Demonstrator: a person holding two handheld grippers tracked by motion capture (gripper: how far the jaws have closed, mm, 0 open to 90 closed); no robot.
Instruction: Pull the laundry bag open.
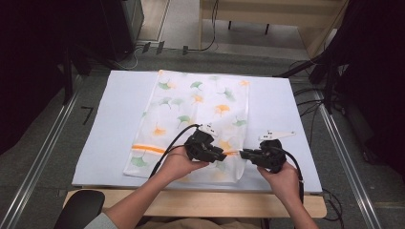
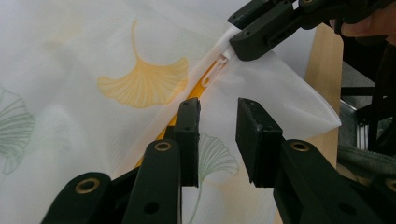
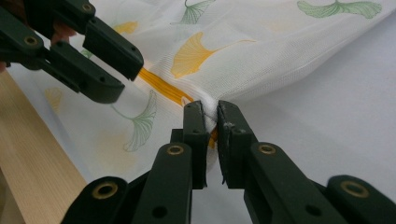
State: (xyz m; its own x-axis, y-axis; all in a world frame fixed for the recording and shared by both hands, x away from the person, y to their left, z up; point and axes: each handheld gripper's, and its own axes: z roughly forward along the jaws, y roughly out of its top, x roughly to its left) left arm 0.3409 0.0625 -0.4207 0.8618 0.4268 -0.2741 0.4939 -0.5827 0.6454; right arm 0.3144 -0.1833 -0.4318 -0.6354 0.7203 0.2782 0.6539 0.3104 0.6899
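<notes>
Zip pull (image 2: 223, 59) on the mesh bag (image 1: 200, 109): partly hidden under the right gripper (image 2: 243, 46) tip in the left gripper view. In the right gripper view the pinched fold betw. the pads (image 3: 194, 122) covers the zip end, so can't tell what exactly is clamped. Orange zip line (image 1: 148, 149) runs under the left gripper (image 1: 223, 155) in the high view. Person's arms cut off at bottom edge. Bag's near-right corner is behind the right hand (image 1: 284, 179).

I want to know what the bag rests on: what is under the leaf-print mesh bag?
The mesh bag lies on a pale blue mat on a wooden table. Its contents cannot be seen.
</notes>
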